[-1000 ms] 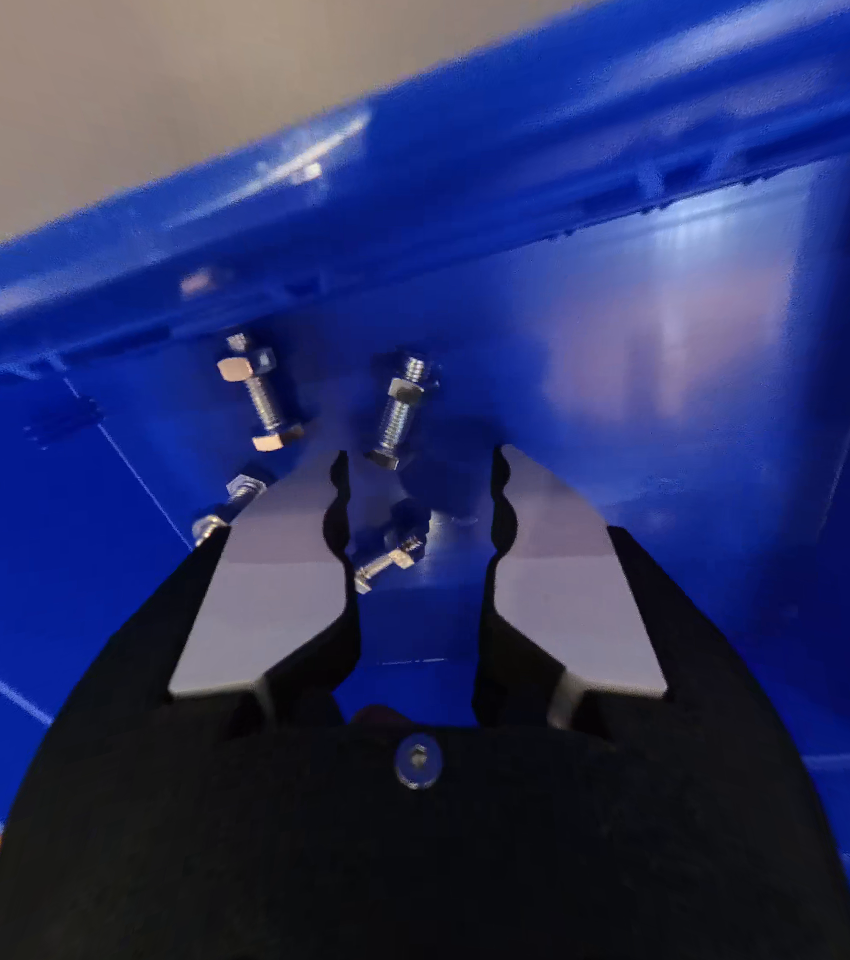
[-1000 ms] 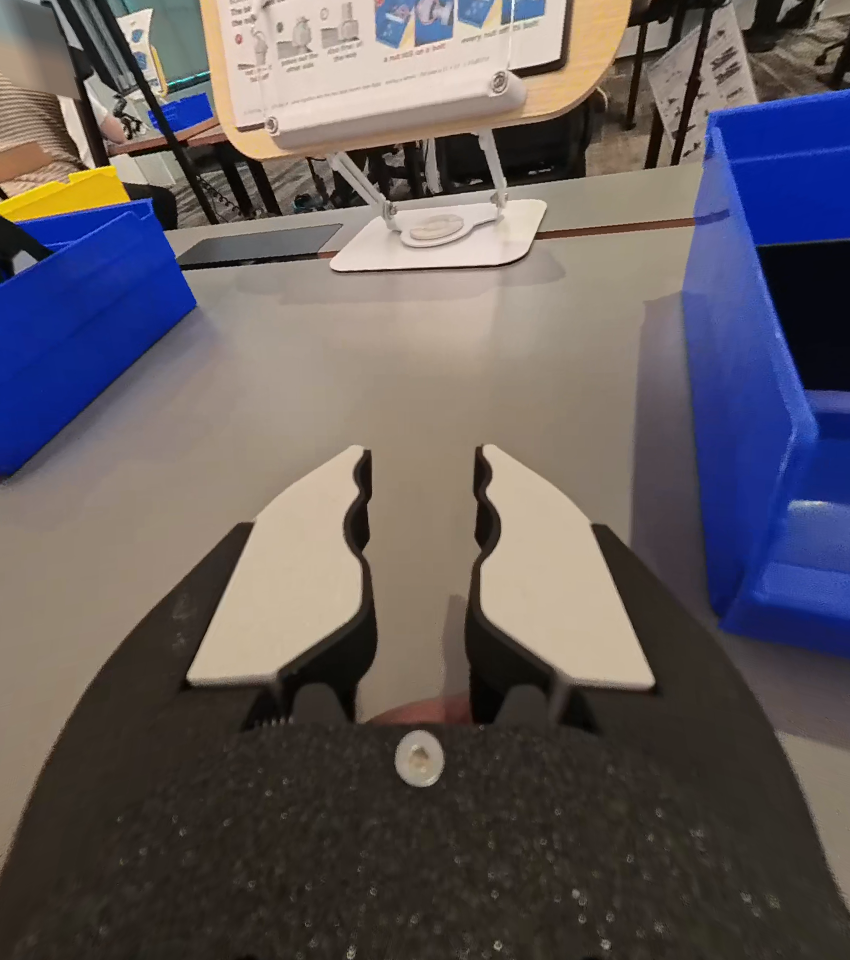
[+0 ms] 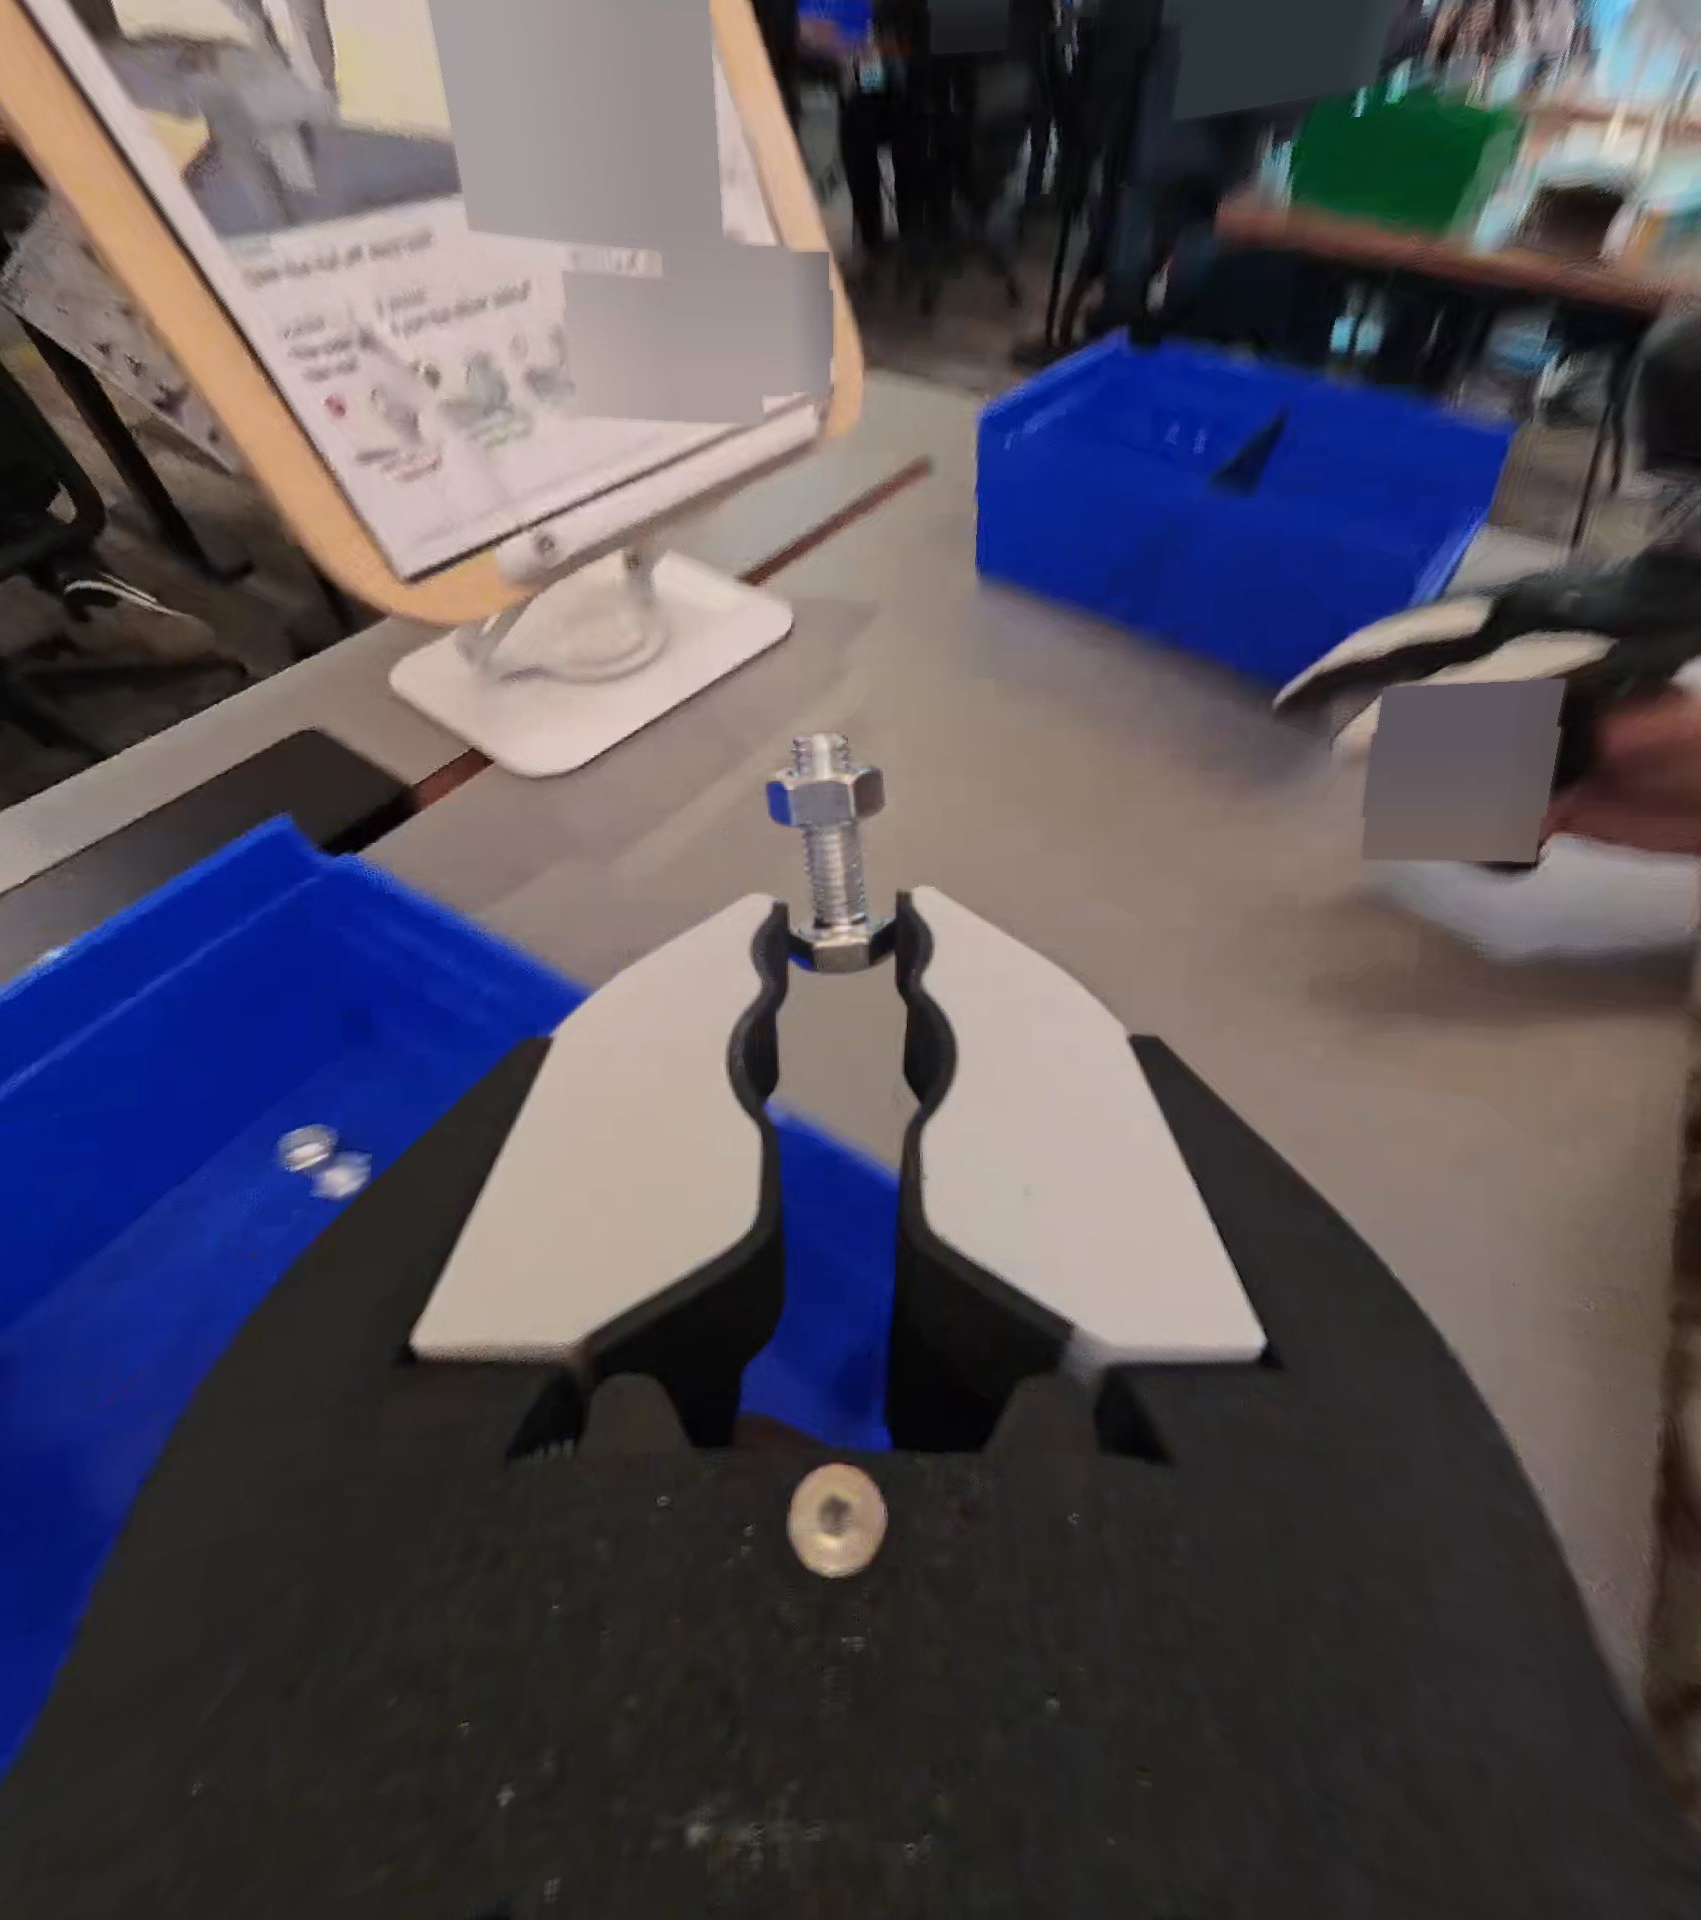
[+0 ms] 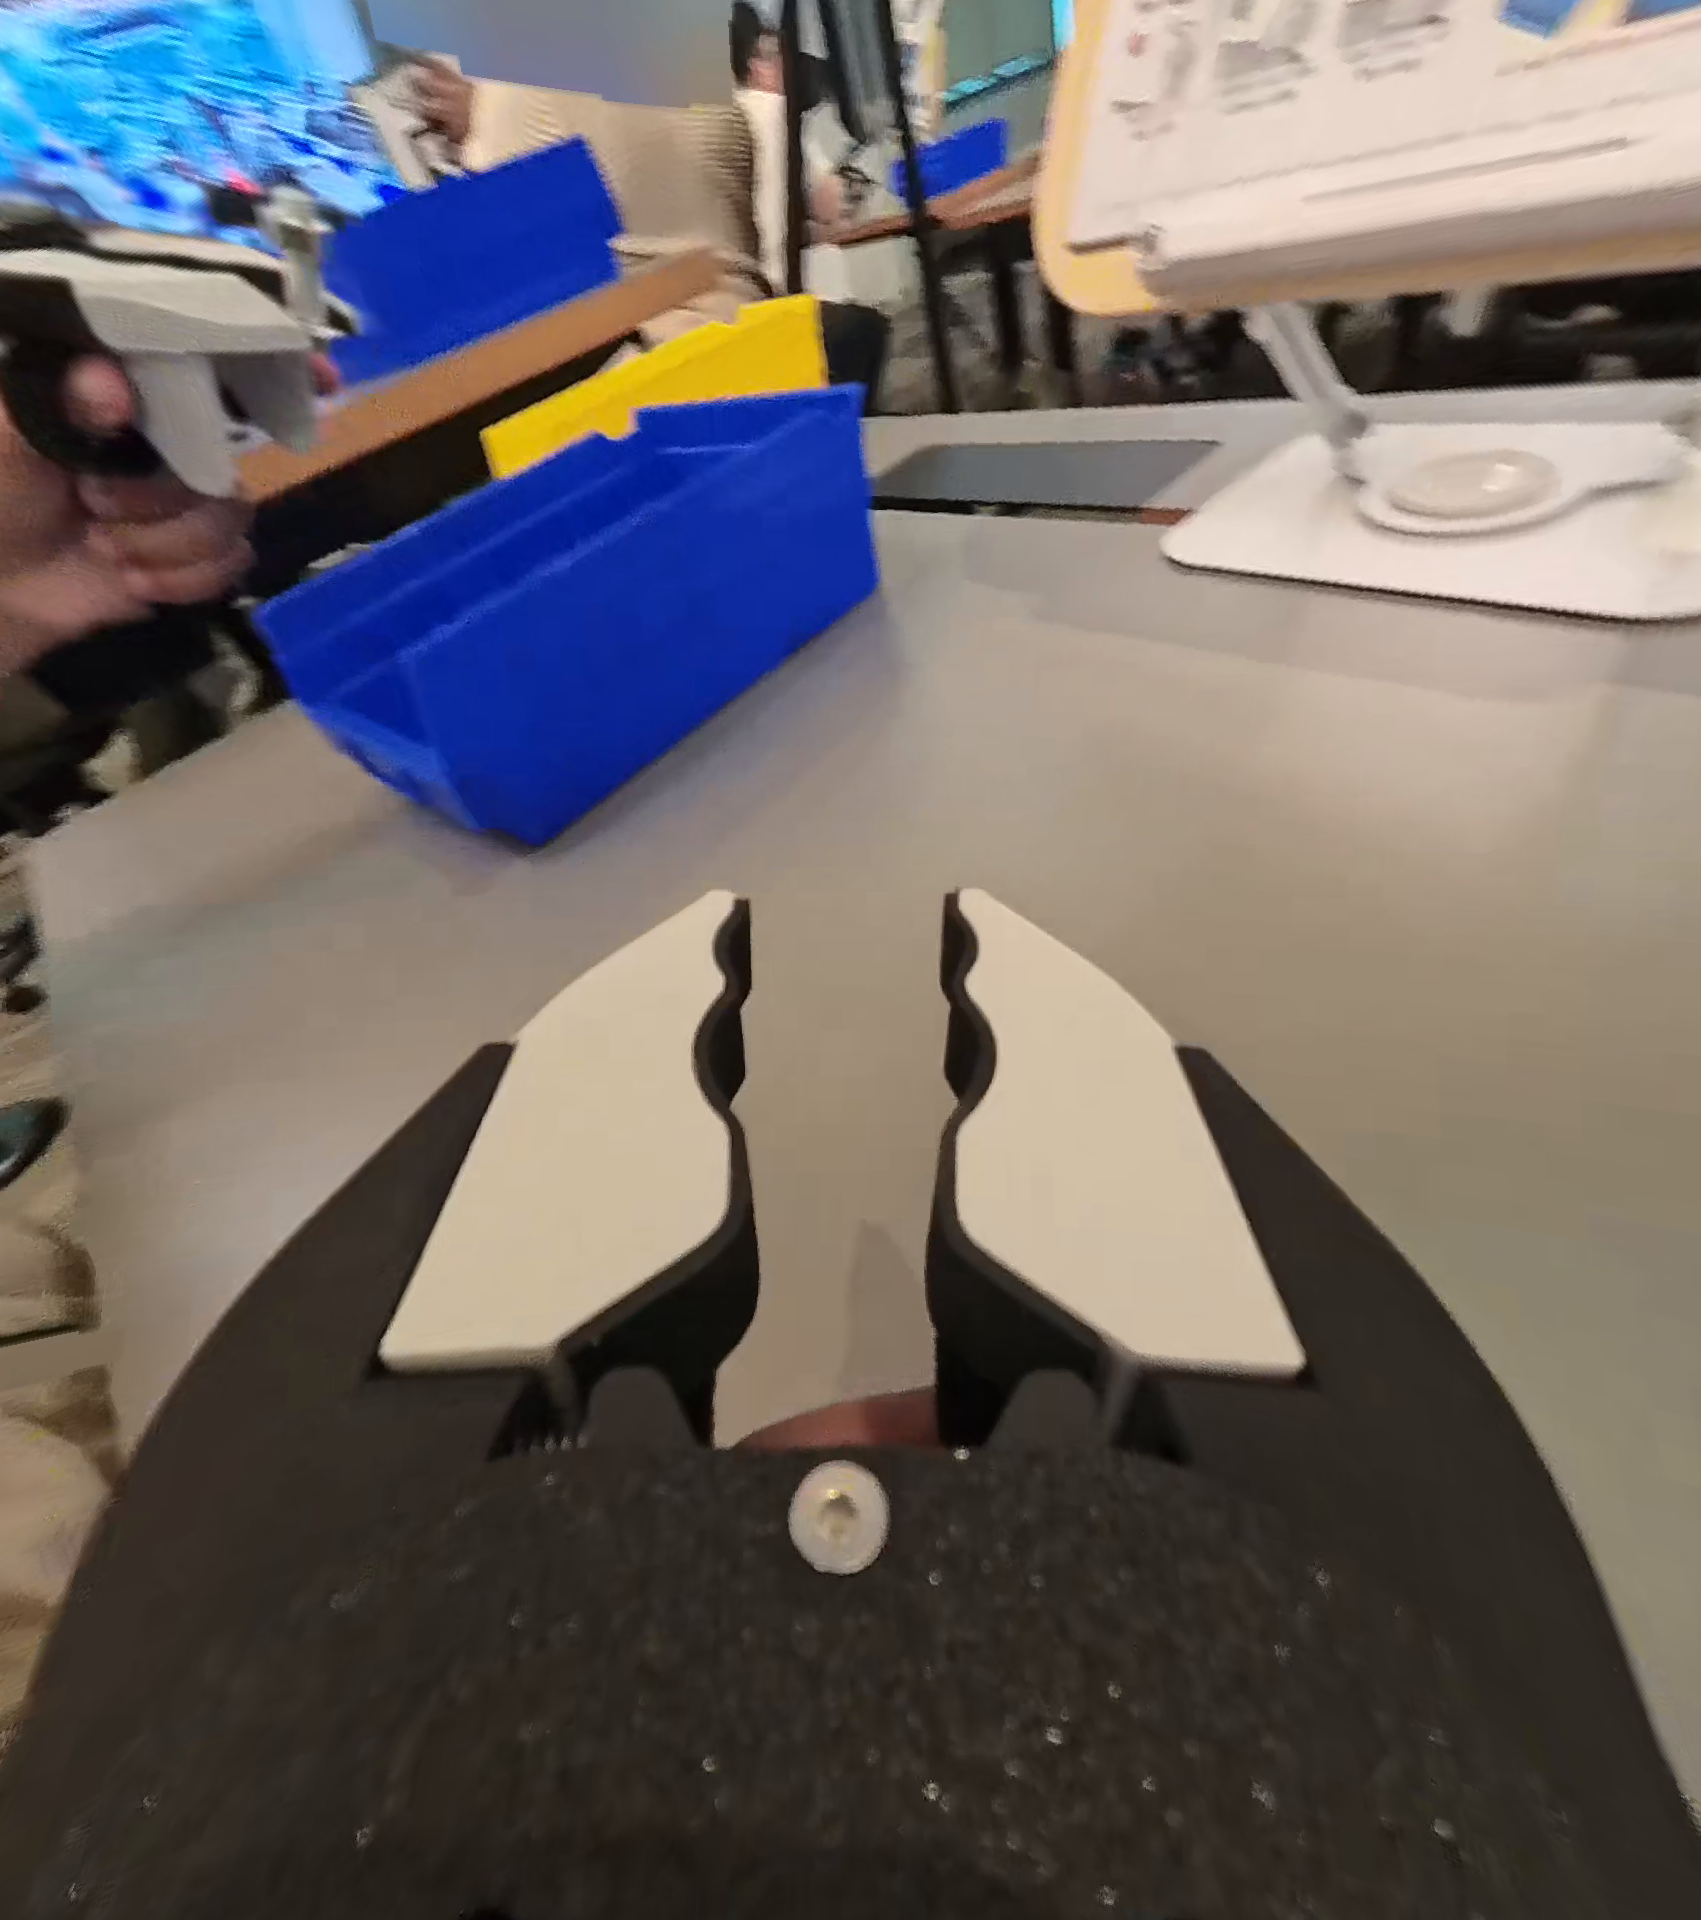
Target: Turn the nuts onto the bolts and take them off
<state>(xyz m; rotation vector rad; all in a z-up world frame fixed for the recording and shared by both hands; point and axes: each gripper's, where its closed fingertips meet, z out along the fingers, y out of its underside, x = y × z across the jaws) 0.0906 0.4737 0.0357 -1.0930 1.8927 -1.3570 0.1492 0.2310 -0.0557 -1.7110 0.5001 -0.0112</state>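
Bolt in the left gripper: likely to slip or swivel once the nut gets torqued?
Probably swivels: the left gripper pinches only the bolt head at its fingertips. Bare metal likely slippery. Nut sits high on the thread, so leverage is long.

The tilted instruction board (image 3: 472, 343) bears printed writing, too blurred to read.

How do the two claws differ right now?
The left claw is shut on the head of a bolt that points away from it with a nut near its tip; the right claw is open and holds nothing. The left one is by a blue bin; the right is over bare table. Both have pale grey fingers on black bodies.
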